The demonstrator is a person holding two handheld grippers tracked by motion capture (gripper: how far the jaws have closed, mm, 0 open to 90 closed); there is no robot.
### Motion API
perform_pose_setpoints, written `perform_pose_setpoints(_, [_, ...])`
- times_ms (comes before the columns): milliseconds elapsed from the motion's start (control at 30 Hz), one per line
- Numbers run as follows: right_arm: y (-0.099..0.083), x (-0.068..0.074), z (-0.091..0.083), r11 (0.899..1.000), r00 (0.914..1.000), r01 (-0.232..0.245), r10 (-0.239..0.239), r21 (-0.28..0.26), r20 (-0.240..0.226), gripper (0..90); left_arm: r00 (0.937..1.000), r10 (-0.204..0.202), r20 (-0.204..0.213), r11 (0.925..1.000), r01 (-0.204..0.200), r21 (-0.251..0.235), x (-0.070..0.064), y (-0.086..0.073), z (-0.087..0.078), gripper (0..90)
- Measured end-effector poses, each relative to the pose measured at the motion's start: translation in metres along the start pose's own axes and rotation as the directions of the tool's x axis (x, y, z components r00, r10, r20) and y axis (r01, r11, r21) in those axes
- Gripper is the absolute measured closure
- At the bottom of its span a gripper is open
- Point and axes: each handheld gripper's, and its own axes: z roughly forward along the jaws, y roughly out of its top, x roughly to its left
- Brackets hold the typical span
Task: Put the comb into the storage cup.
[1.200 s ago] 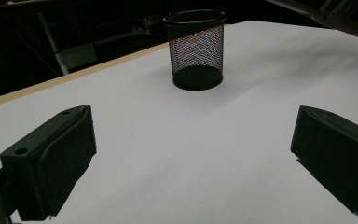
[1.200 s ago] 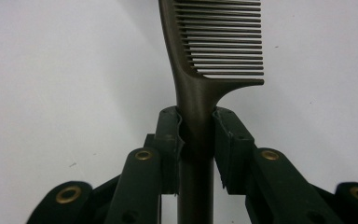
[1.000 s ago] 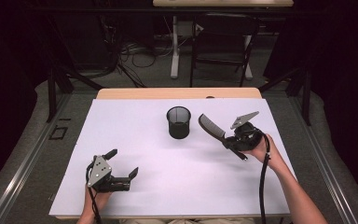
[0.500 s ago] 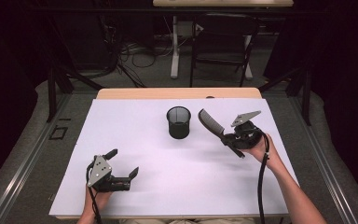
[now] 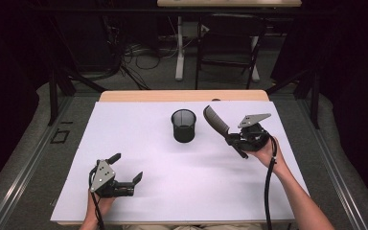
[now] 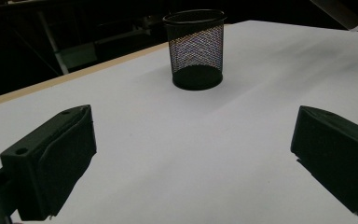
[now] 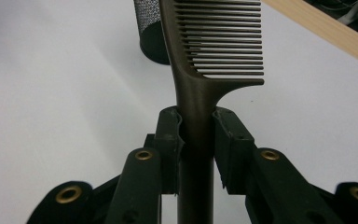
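Observation:
A dark comb (image 5: 215,122) (image 7: 214,51) is clamped by its handle in my right gripper (image 5: 234,139) (image 7: 196,140), held above the white table right of the black mesh cup (image 5: 183,125) (image 7: 151,32). The comb's toothed end points up and left toward the cup. The cup stands upright near the table's middle back and also appears ahead in the left gripper view as the mesh cup (image 6: 196,49). My left gripper (image 5: 127,170) (image 6: 191,158) rests near the front left of the table, jaws wide apart with nothing between them.
The white table cover (image 5: 172,182) ends at a bare wooden strip (image 5: 182,96) along the far edge. Beyond it are dark floor, cables and a chair frame (image 5: 225,52). A black cable (image 5: 268,191) trails from the right gripper along the forearm.
The right gripper with the comb has drifted slightly toward the cup. The left gripper has not moved.

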Motion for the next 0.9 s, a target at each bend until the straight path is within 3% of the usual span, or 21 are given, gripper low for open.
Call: perform_pose_setpoints(900, [0.0109, 0.0022, 0.0016, 0.988, 0.9989, -0.019, 0.025, -0.151, 0.039, 72.9, 1.0, 0.0, -0.005, 1.0, 0.0, 0.003, 0.0001, -0.0004, -0.0009, 0.0])
